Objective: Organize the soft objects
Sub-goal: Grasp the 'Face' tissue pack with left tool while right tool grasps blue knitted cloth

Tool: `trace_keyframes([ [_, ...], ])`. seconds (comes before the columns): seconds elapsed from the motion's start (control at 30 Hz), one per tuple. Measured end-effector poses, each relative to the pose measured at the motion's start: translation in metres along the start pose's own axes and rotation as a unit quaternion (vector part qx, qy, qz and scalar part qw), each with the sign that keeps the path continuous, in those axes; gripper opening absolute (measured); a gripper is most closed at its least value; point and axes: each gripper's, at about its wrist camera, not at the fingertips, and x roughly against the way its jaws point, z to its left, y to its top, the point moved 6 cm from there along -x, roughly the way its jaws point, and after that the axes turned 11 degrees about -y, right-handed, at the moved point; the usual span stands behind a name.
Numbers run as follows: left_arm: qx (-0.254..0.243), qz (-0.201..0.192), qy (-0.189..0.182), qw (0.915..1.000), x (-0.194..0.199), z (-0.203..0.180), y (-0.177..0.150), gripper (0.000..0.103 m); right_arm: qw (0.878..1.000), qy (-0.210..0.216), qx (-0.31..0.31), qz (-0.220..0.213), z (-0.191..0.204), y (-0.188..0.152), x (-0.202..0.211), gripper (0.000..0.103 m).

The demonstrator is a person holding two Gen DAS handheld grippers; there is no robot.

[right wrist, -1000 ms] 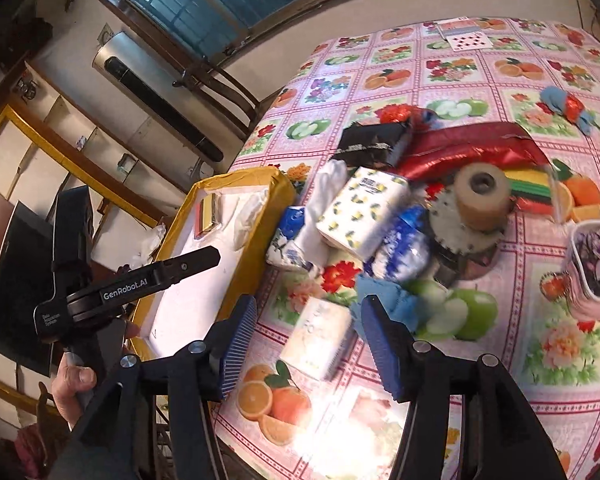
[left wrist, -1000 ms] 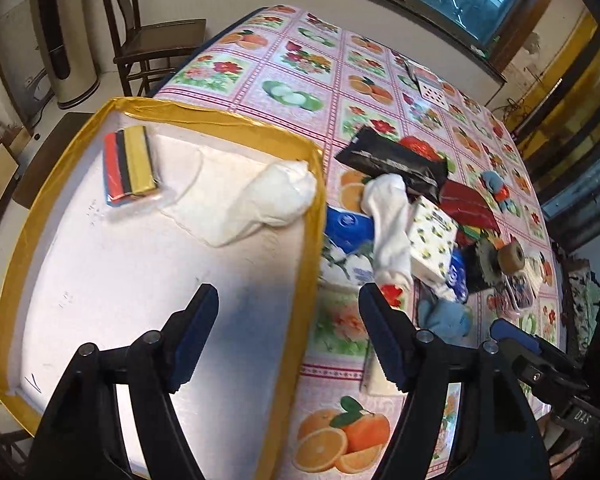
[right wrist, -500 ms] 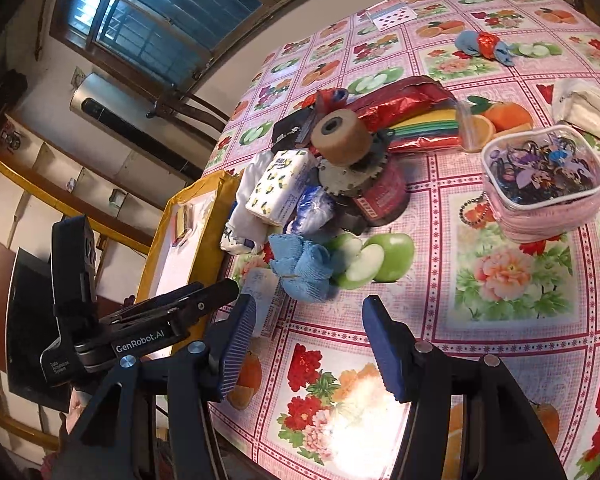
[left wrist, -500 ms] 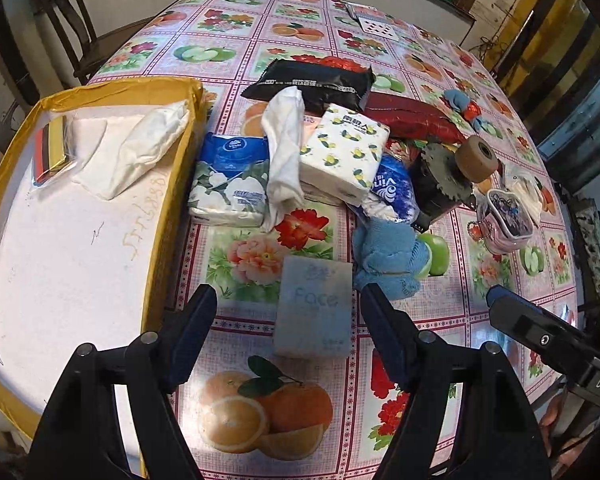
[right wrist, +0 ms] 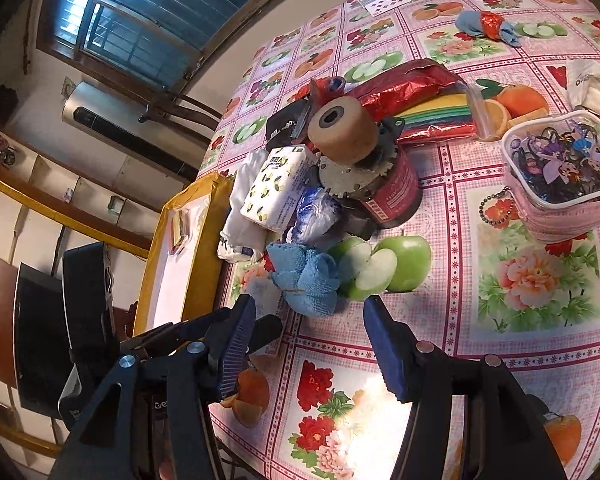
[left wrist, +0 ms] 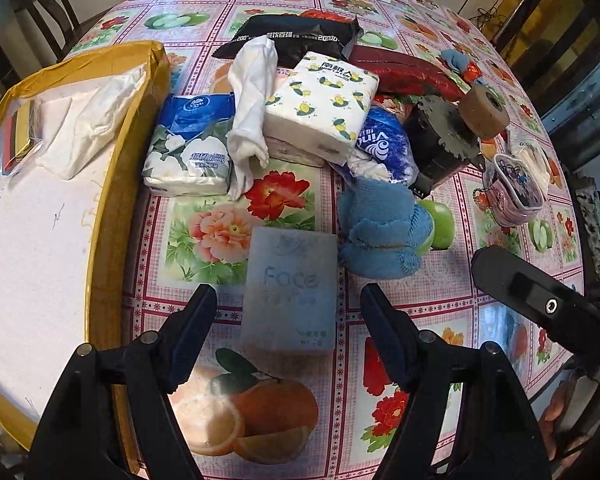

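Observation:
My left gripper (left wrist: 288,300) is open just above the near end of a pale blue "Face" tissue pack (left wrist: 292,288) lying flat on the tablecloth. Beyond it lie a blue towel (left wrist: 376,232), a blue-and-white tissue pack (left wrist: 188,152), a white sock (left wrist: 250,108) and a lemon-print tissue pack (left wrist: 320,108). A yellow-rimmed tray (left wrist: 112,208) at the left holds a white cloth (left wrist: 88,120). My right gripper (right wrist: 310,312) is open, hovering near the blue towel (right wrist: 304,280), with nothing between its fingers.
A black motor with a tan roller (left wrist: 484,110), a red foil bag (left wrist: 404,72), a black packet (left wrist: 292,36) and a pink clear pouch (left wrist: 516,188) crowd the table's middle and right. Coloured strips (left wrist: 16,140) lie in the tray. The table edge runs close below both grippers.
The left gripper has swung right from over the tray to the Face tissue pack and come lower. The right gripper has moved right and now faces the blue towel. Both remain open.

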Motion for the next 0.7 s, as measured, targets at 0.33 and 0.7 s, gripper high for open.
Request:
trace_keyframes([
  [0.33,-0.003,0.010,0.004,0.9999,-0.007,0.007,-0.002,0.074,1.000,-0.008,-0.002,0.010,0.013,0.006,-0.026,0.059],
  [0.7,-0.022,0.013,0.026,0.9993,-0.009,0.011,-0.002,0.074,0.999,-0.036,0.012,0.021,0.023,0.011,-0.049,0.058],
])
